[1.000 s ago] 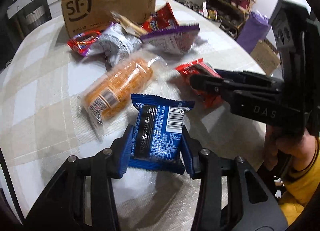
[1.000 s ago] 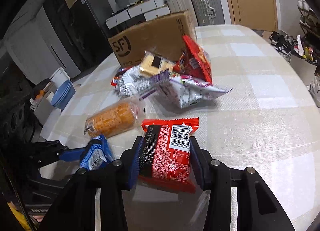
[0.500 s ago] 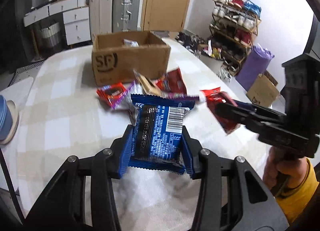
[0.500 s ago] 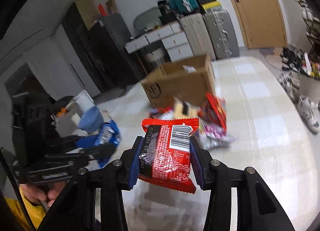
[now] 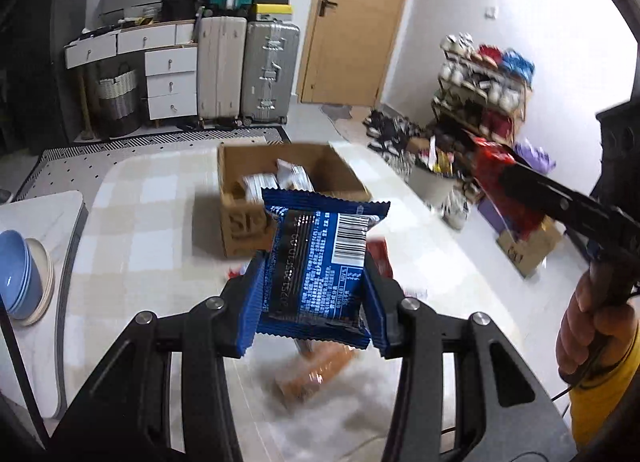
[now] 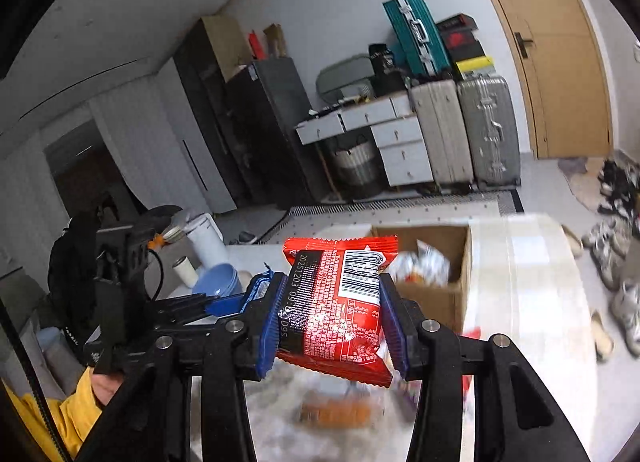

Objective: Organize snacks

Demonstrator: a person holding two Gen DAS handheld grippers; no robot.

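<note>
Two packs up: both my tongs loaded, raised above table (image 5: 132,222)
box (image 5: 240,230): ahead, open top up, snacks inside
left gripper (image 5: 316,298): clamps blue pack (image 5: 320,262), box dead ahead, nearer I judge
right gripper (image 6: 332,314): clamps red pack (image 6: 340,302), box ahead-right

The left gripper (image 5: 314,298) is up in the air, above the table. Its two blue fingers (image 5: 252,304) are squeezed tight on the sides of a blue pack (image 5: 320,262). The pack stands up between them.

The right gripper (image 6: 334,318) is up in the air too. Its blue fingers (image 6: 272,322) are squeezed tight on a red pack (image 6: 340,302).

In the left view, the right gripper sits off to the right, higher up. The right hand (image 5: 592,326) is wrapped around its handle. The sleeve is yellow.
</note>
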